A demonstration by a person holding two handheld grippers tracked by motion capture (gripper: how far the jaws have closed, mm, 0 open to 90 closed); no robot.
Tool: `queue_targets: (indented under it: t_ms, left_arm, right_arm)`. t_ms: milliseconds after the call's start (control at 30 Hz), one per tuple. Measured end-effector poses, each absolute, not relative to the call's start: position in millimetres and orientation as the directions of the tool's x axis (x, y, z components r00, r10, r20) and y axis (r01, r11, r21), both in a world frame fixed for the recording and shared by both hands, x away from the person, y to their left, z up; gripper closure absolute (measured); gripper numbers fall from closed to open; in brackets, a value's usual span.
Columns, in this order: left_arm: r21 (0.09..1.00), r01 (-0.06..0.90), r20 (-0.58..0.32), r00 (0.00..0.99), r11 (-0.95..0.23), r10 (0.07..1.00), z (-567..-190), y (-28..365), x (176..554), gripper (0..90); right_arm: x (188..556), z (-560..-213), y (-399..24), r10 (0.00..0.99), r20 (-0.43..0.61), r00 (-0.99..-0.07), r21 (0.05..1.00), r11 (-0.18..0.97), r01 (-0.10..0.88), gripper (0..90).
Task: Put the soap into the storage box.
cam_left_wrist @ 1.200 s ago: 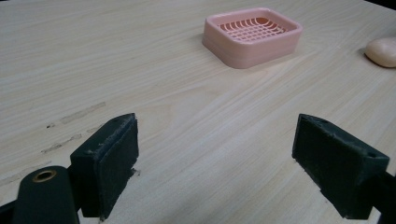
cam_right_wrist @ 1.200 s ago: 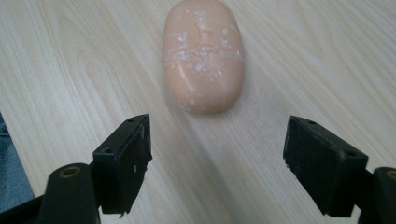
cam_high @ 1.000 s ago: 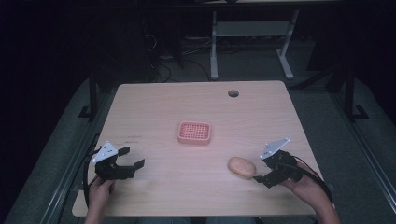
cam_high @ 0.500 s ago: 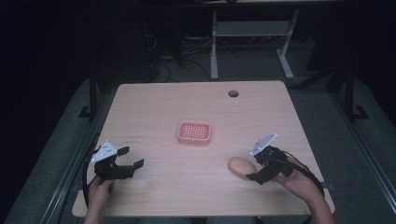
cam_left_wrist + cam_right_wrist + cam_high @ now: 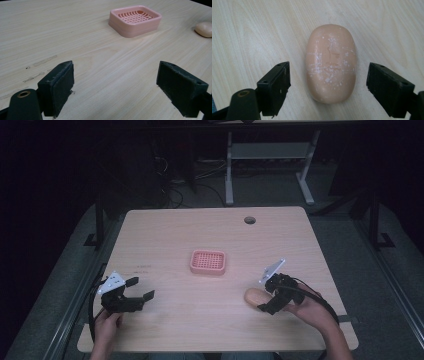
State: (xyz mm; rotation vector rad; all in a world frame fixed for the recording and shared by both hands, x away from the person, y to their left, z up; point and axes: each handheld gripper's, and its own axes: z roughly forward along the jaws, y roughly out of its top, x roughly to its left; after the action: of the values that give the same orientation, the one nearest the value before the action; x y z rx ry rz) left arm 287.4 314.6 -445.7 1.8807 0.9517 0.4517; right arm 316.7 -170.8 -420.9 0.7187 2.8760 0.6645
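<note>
The right gripper (image 5: 328, 92) stands wide, its jaws either side of a peach soap bar (image 5: 330, 62) near the tabletop's (image 5: 165, 235) right front edge; the high view half hides the bar. The left gripper (image 5: 115, 87) gapes empty at the front left corner. A pink soap dish (image 5: 208, 261) sits mid-tabletop.

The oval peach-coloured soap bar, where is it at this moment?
The oval peach-coloured soap bar lies on the wooden table, front right in the high view, between the open jaws of the right gripper, nearer than the pink soap dish.
</note>
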Motion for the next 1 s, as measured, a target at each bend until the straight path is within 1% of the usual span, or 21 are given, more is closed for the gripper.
queue_targets:
  t_ms: [400, 667, 933, 1000]
  left_arm:
    - [0.872, 0.424, -0.087, 0.628, -0.246, 0.773, -446, 315, 287, 14.3]
    - [0.872, 0.426, -0.093, 0.626, -0.241, 0.774, -445, 315, 287, 14.3]
    - [0.872, 0.427, -0.093, 0.627, -0.241, 0.774, -445, 314, 287, 14.3]
    - [0.872, 0.426, -0.093, 0.627, -0.241, 0.774, -445, 314, 287, 14.3]
  right_arm:
    - [328, -430, -153, 0.455, 0.014, -0.890, 0.374, 0.823, 0.427, 18.7]
    - [334, -439, -147, 0.450, 0.011, -0.893, 0.315, 0.846, 0.430, 21.5]
    - [336, -443, -145, 0.450, 0.006, -0.893, 0.287, 0.855, 0.433, 24.8]
    - [337, -444, -145, 0.450, 0.002, -0.893, 0.282, 0.857, 0.432, 27.1]
